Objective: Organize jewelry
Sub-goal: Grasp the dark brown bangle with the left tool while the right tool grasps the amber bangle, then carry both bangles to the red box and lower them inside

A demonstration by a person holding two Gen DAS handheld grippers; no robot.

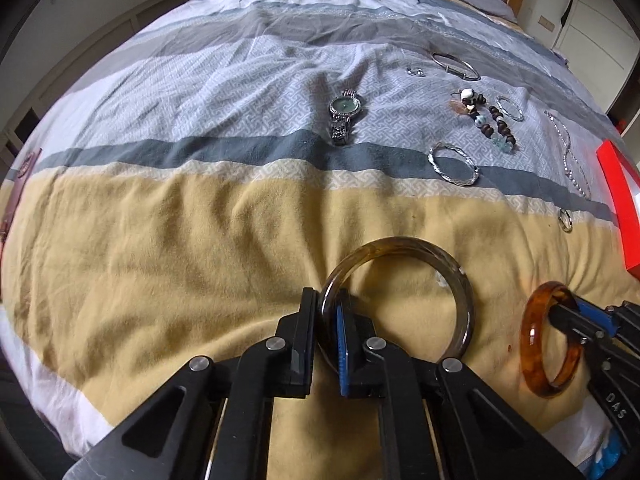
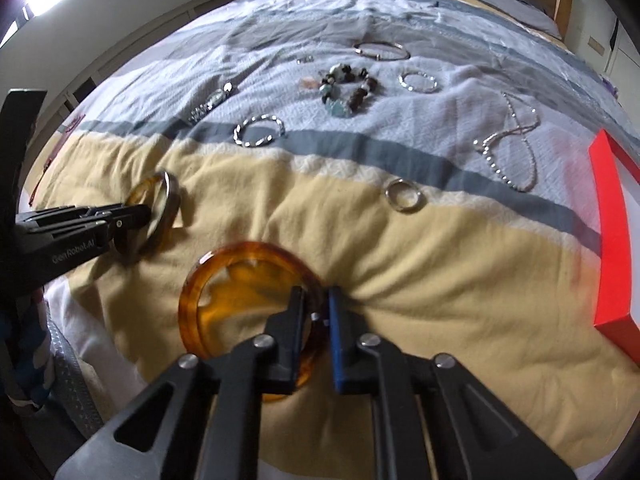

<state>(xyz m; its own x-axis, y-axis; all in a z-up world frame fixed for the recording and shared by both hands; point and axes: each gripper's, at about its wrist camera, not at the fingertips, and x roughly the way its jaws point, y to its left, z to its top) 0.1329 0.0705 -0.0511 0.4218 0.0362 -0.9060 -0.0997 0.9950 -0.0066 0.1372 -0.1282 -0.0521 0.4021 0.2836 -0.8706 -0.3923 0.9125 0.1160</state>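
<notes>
Two claws pressed low on a striped quilt-covered bed (image 1: 200, 260). Left claw (image 1: 326, 320) pinched shut across the rim of a smoky brown translucent bangle (image 1: 460, 280), tilted on the yellow band of the quilt. Right claw (image 2: 316, 312) clamped on the rim of a glossy amber resin bangle (image 2: 208, 284), just beside it. Likely risk: smooth, hard rims slipping from narrow pads on lifting, or quilt fabric caught with them. Further up the bed: one silver wristwatch (image 1: 344, 116), one beaded bracelet (image 1: 492, 120), three silver bangles, one chain necklace (image 2: 512, 148), one small ring (image 2: 404, 196). Red box (image 2: 612, 240) at right edge.
</notes>
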